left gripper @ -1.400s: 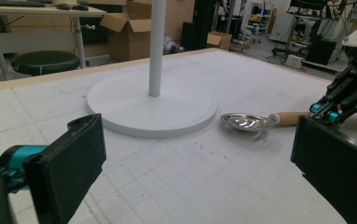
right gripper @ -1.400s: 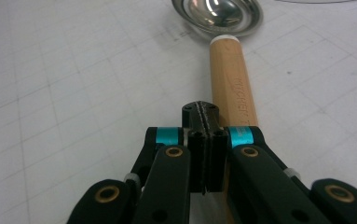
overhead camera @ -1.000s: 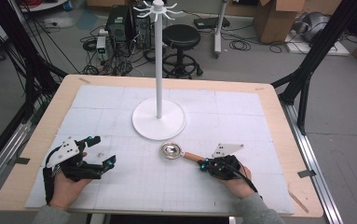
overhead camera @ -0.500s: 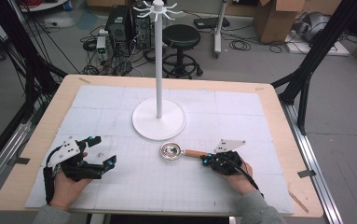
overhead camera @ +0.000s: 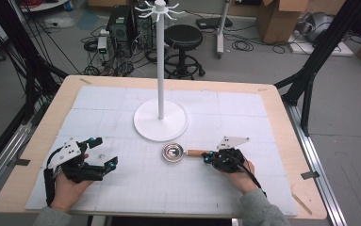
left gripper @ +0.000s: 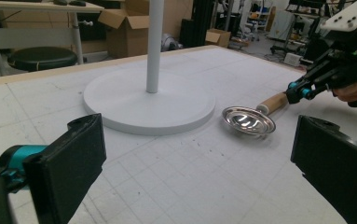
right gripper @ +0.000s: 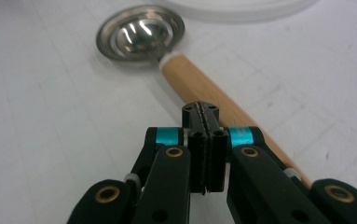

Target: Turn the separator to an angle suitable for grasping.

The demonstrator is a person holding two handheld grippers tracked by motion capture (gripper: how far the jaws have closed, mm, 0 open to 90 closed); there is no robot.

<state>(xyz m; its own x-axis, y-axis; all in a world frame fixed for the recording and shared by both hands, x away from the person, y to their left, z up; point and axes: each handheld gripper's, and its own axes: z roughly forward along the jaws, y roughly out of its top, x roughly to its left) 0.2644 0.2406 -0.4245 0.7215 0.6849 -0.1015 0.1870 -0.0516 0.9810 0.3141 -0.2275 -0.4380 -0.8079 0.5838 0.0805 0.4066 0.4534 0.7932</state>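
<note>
Metal strainer [overhead camera: 174,152] with wooden handle [overhead camera: 196,153] lies flat on the white mat [overhead camera: 244,113], just at 5 o'clock of the white stand base [overhead camera: 160,120]; handle points toward 3 o'clock. Stand pole [overhead camera: 160,56] rises behind it, nothing blocking the bowl. Versus a second ago the right gripper [overhead camera: 208,157] has slid in to the handle's end. Its jaws are pressed together with nothing between, sitting over the handle. Left gripper [overhead camera: 111,163] at 8 o'clock, well apart, jaws spread wide, empty.

Lab: cables [overhead camera: 98,44], cardboard boxes [overhead camera: 277,19]
</note>
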